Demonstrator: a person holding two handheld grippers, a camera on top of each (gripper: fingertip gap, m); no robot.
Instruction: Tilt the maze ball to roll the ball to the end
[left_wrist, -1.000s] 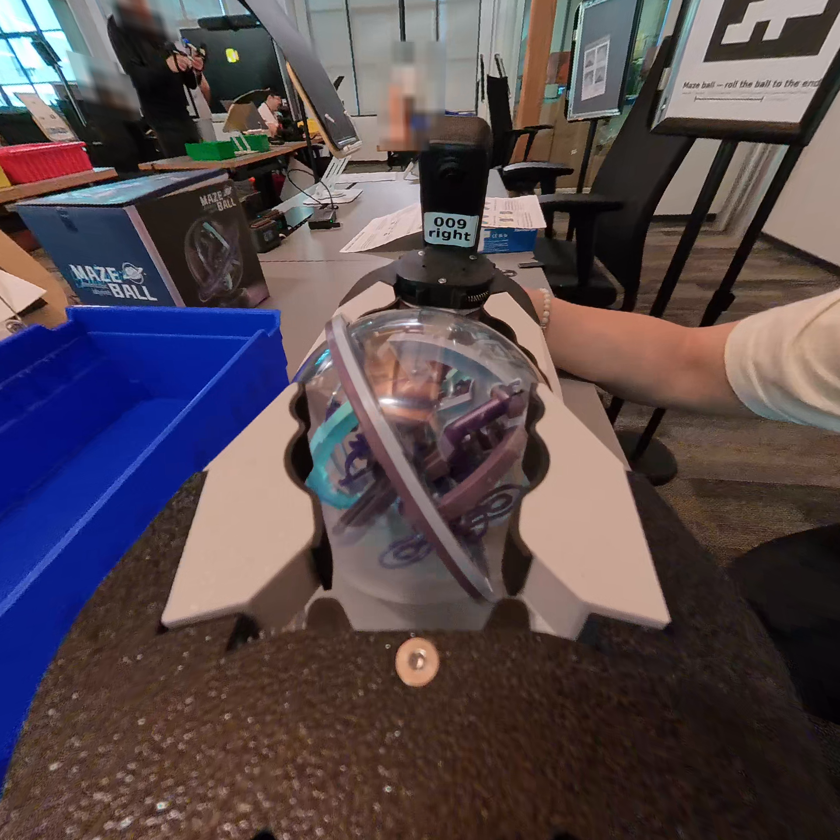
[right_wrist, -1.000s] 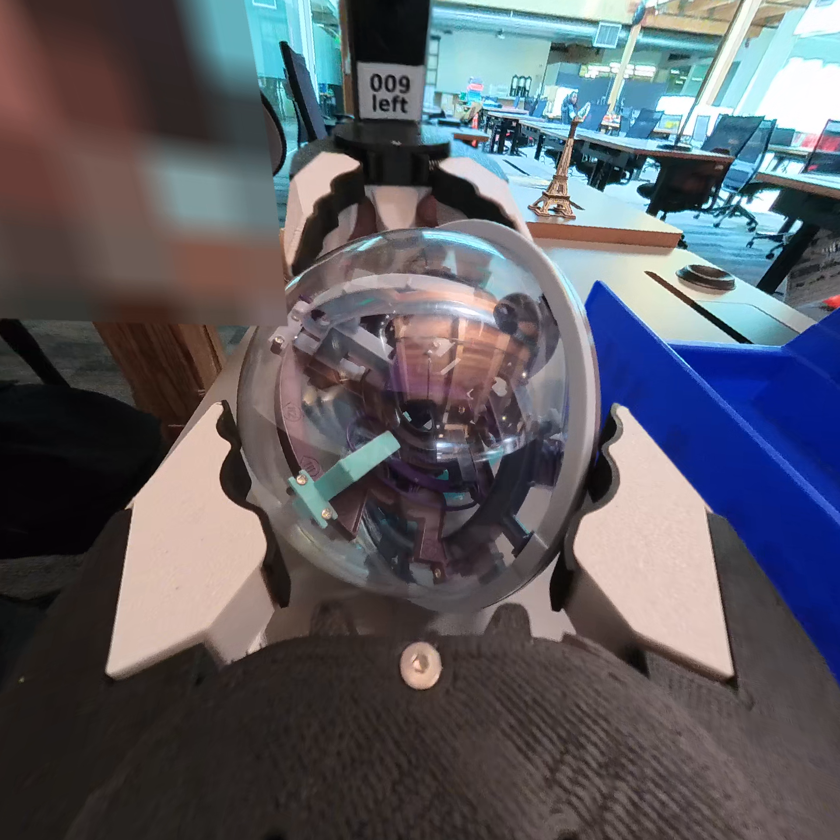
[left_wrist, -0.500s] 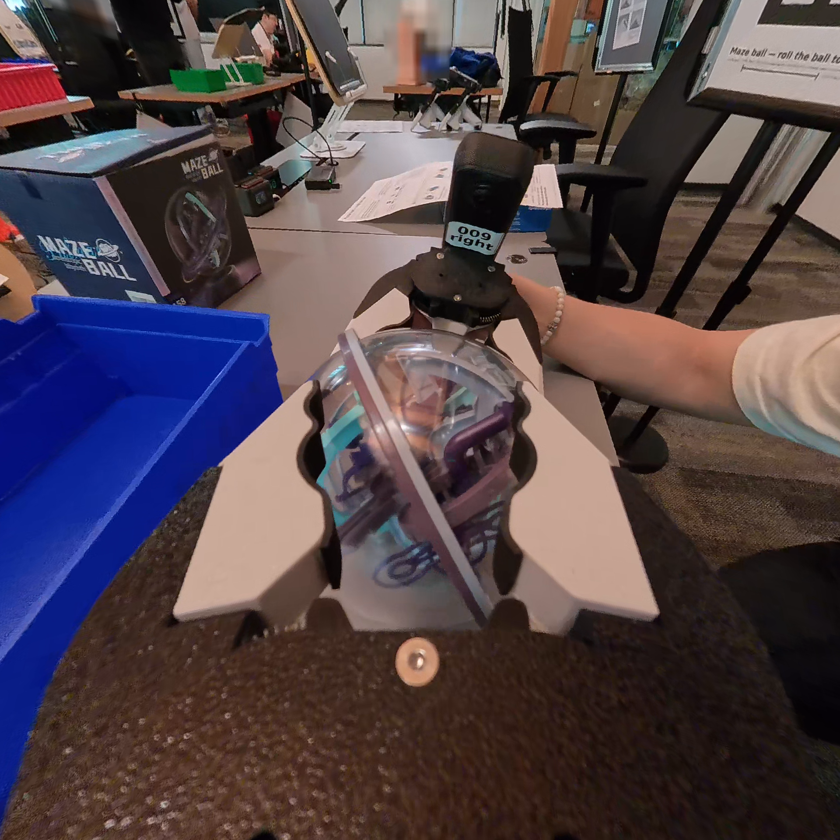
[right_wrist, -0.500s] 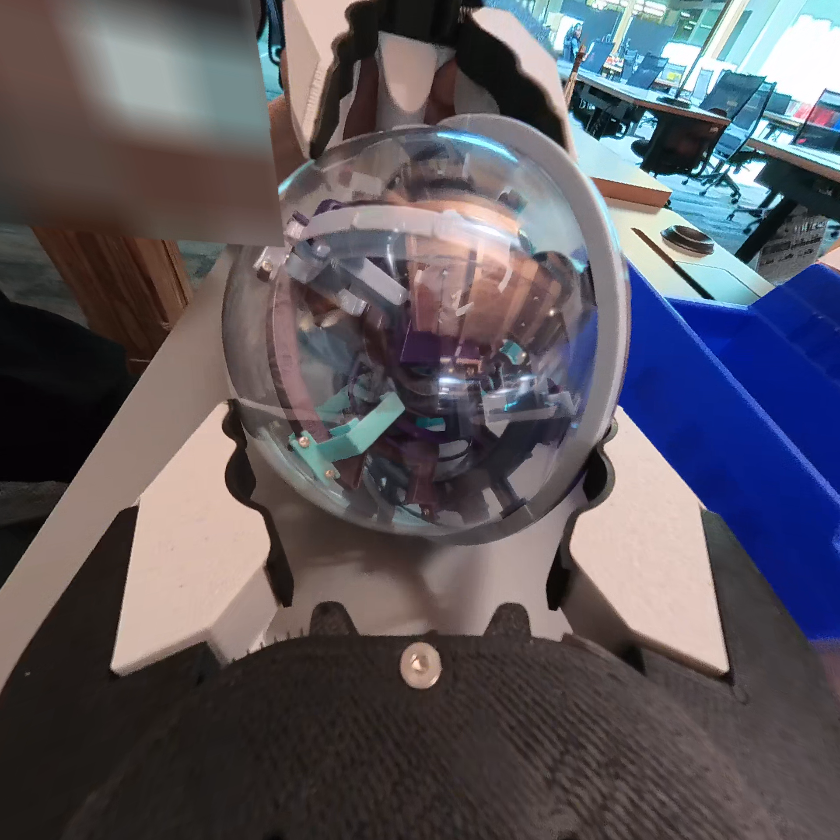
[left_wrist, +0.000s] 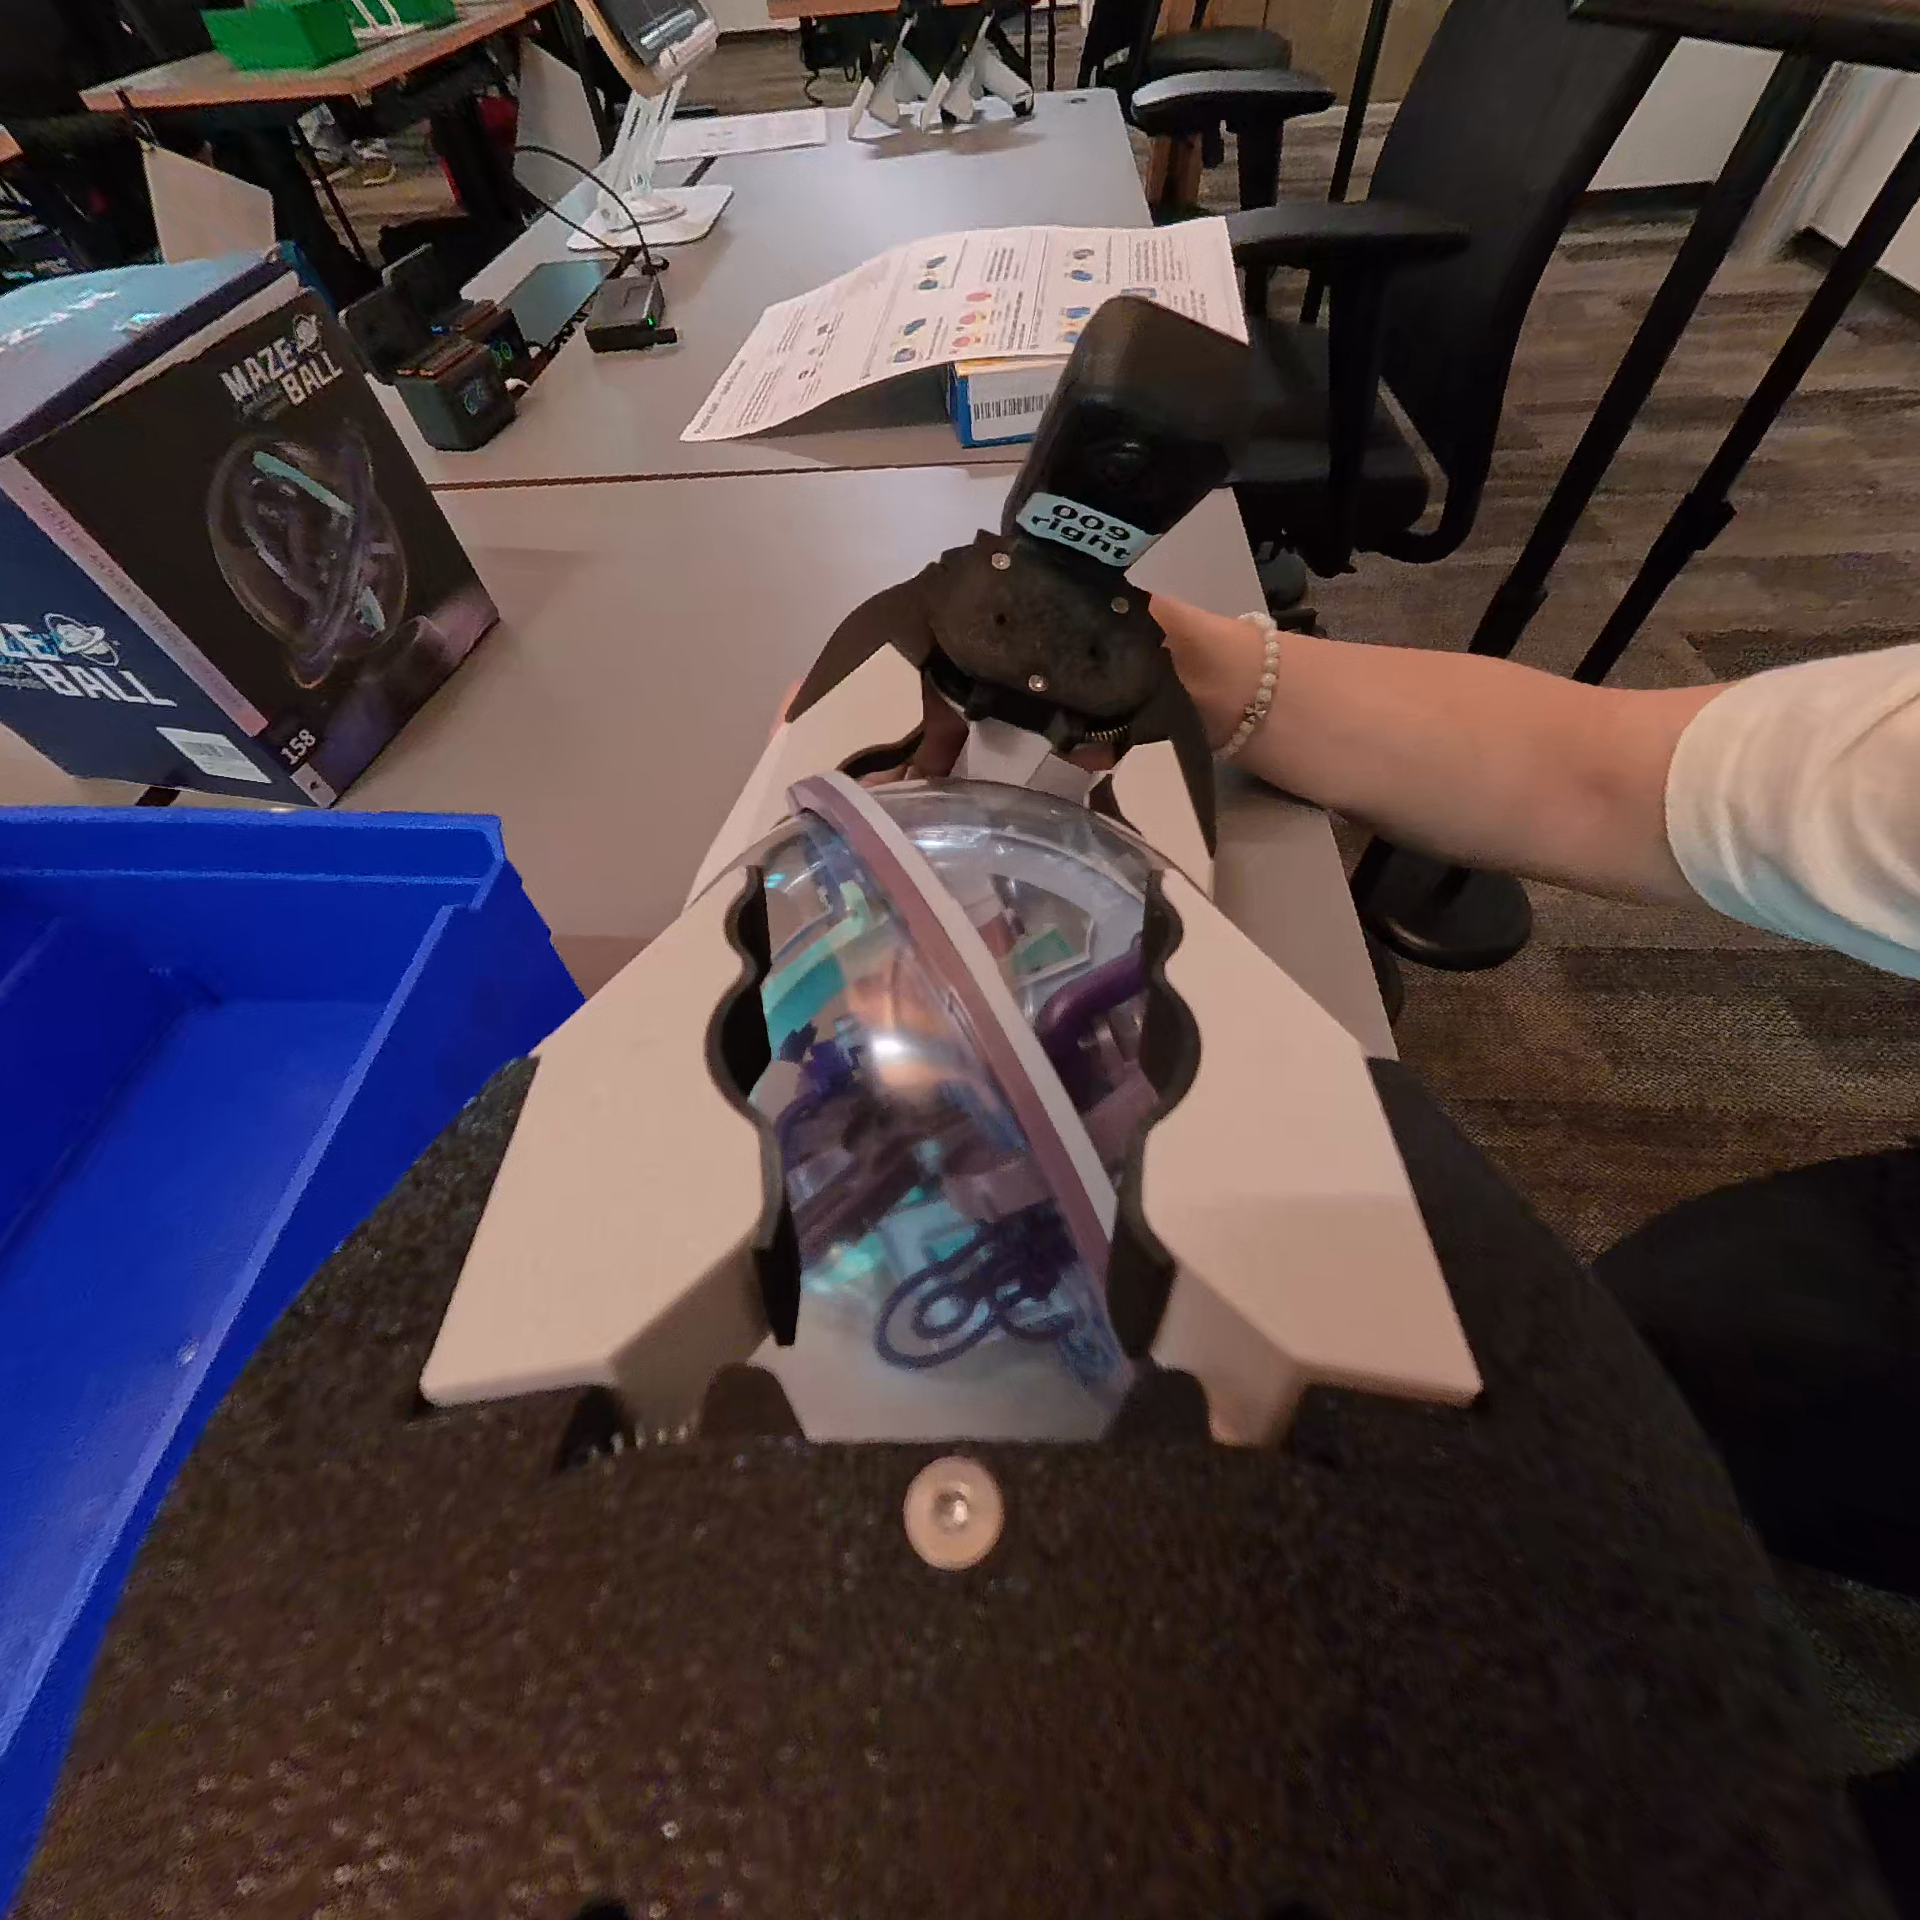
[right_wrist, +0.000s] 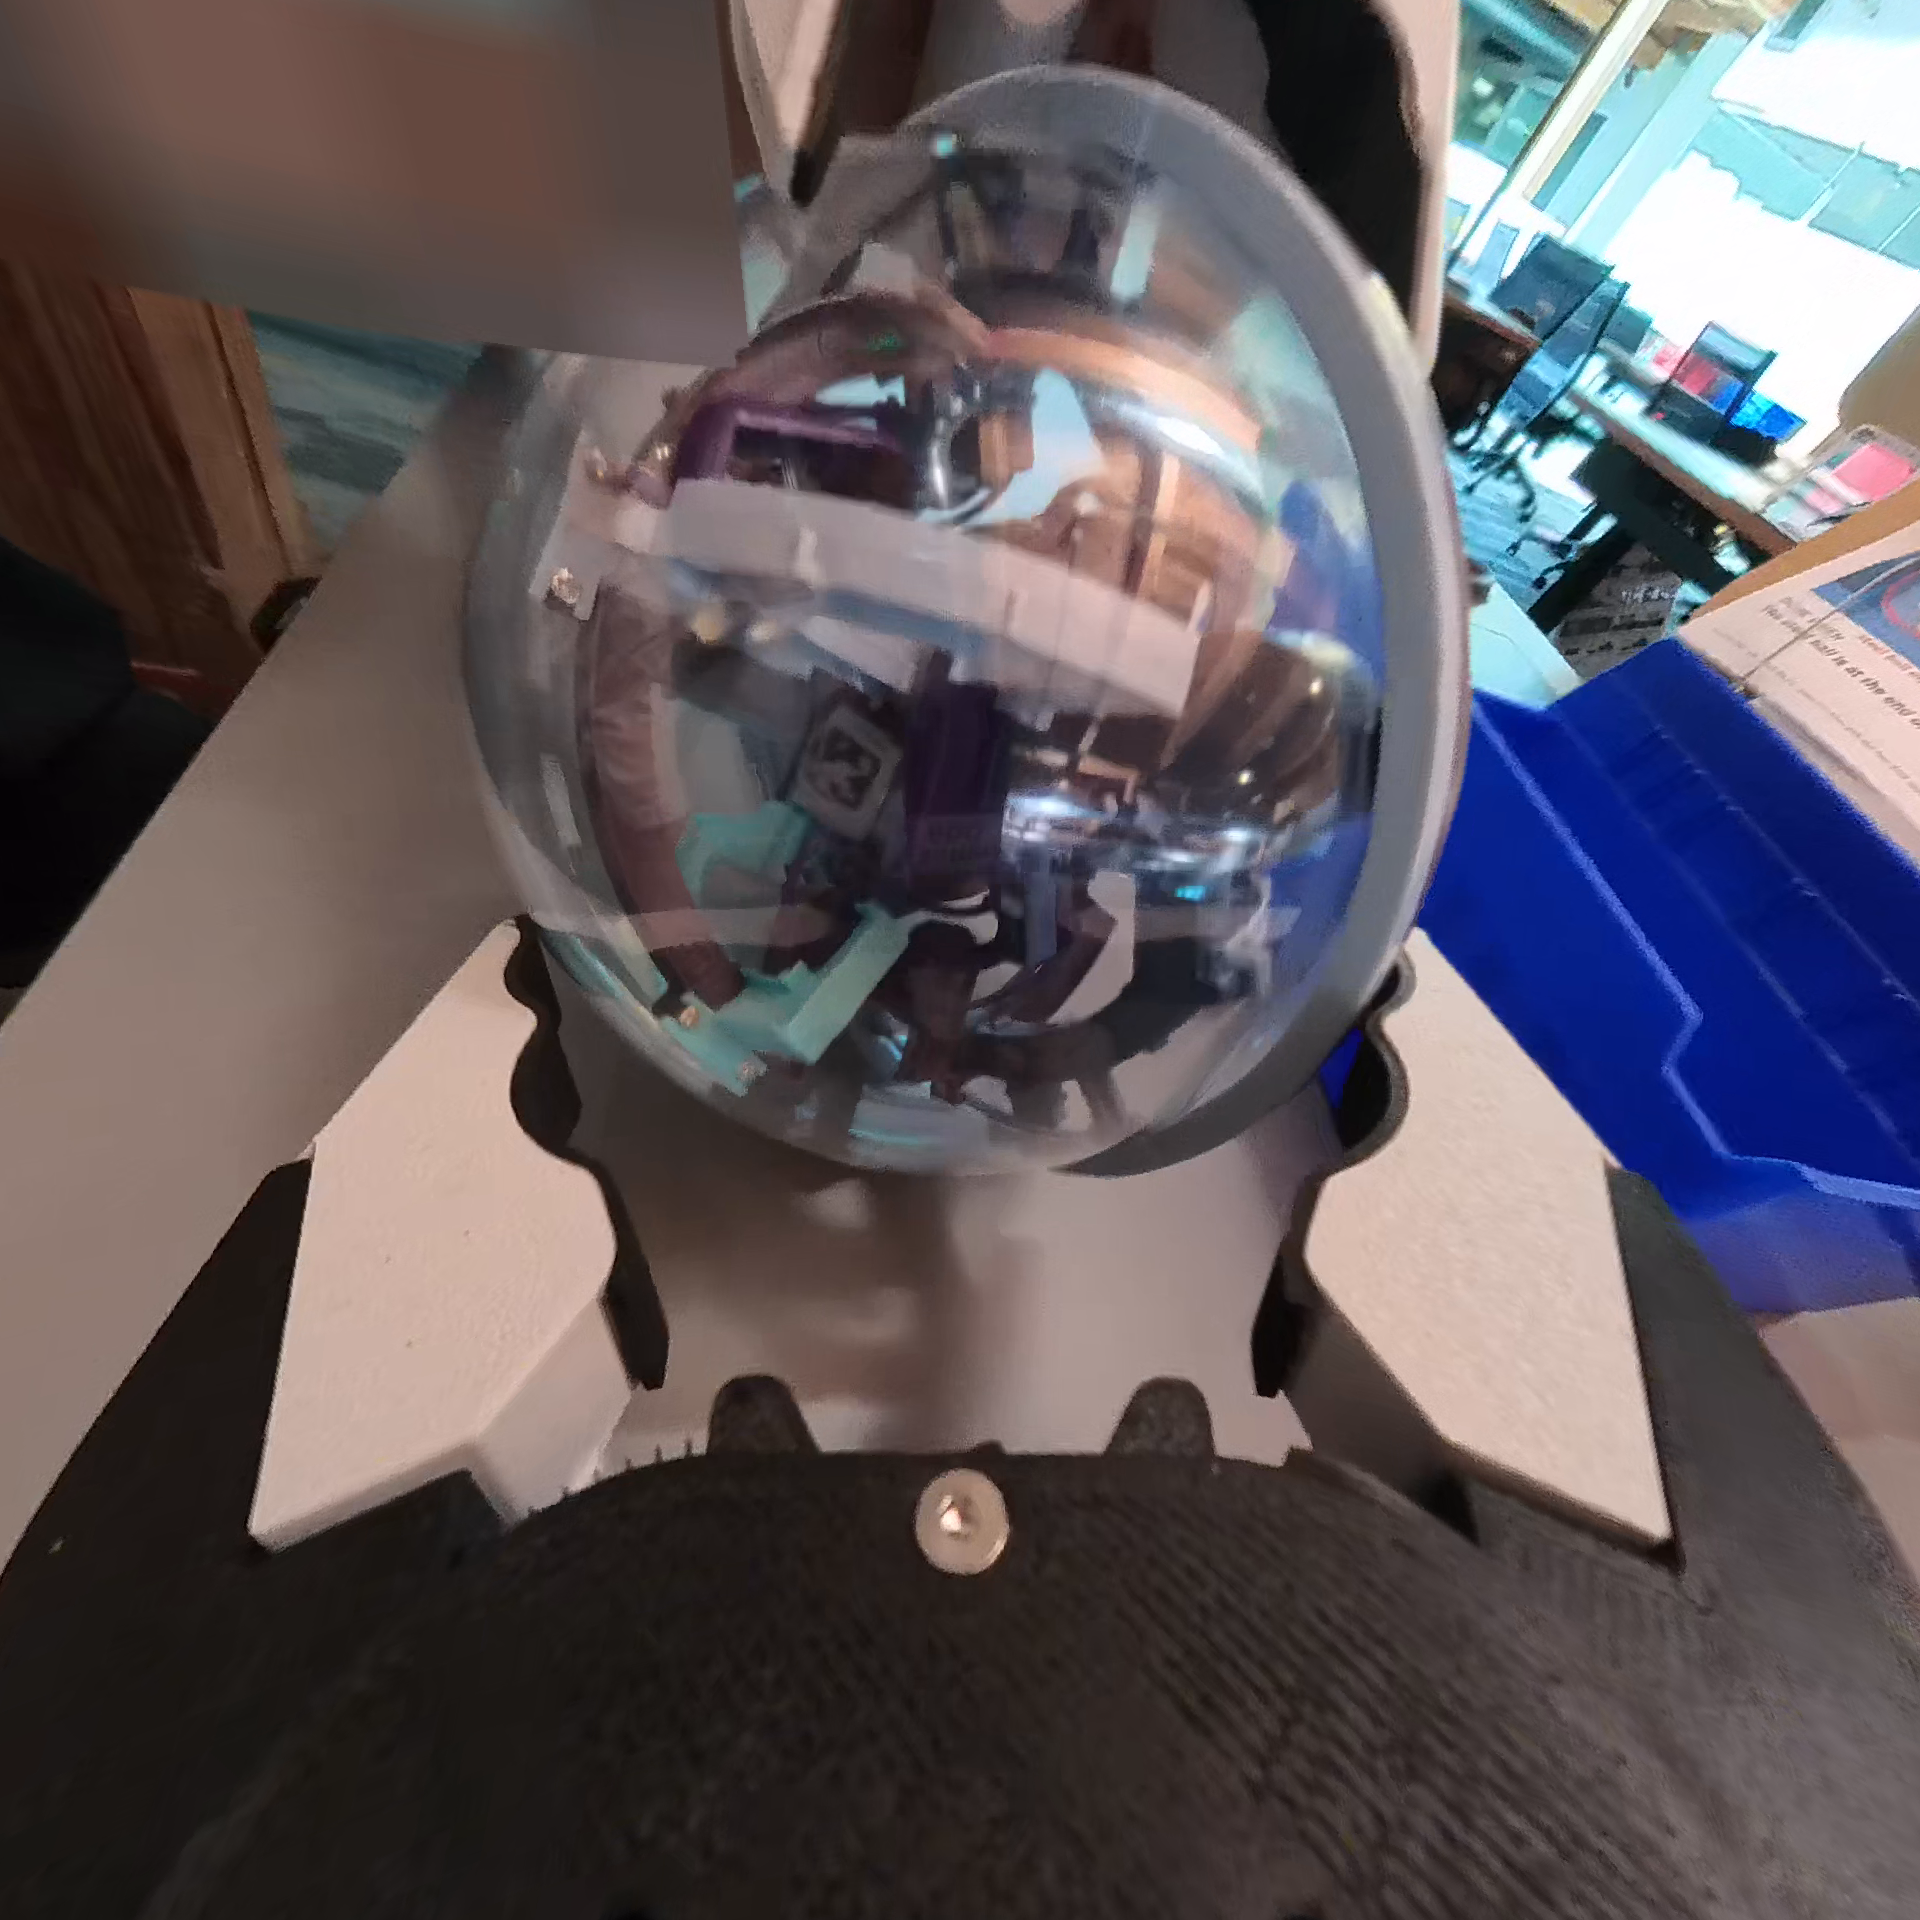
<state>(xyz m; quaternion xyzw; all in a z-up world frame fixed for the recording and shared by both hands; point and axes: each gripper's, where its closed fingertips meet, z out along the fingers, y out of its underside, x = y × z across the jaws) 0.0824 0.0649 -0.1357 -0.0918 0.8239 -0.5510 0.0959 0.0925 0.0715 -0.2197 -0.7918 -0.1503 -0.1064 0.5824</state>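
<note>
The maze ball (left_wrist: 935, 1091) is a clear sphere with a grey ring and purple and teal tracks inside. It is held in the air between both grippers, above the grey table's (left_wrist: 644, 644) right edge. My left gripper (left_wrist: 951, 935) is shut on it from the near side. My right gripper (left_wrist: 977, 800) clamps it from the far side, its camera body tipped to the right. In the right wrist view the maze ball (right_wrist: 956, 675) fills the middle, with my right gripper (right_wrist: 956, 945) shut on its lower half. The small ball inside is not discernible.
A blue bin (left_wrist: 208, 1091) stands close on the left and shows in the right wrist view (right_wrist: 1662, 935). The maze ball's box (left_wrist: 208, 540) stands behind it. A paper sheet (left_wrist: 966, 322) lies farther back. A person's forearm (left_wrist: 1455, 748) reaches in from the right. Office chairs (left_wrist: 1351, 312) stand beyond the table.
Both grippers have tipped the maze ball together. The left view now looks down more on the table. The ball sits higher and larger in the right view. The right gripper's body leans right.
</note>
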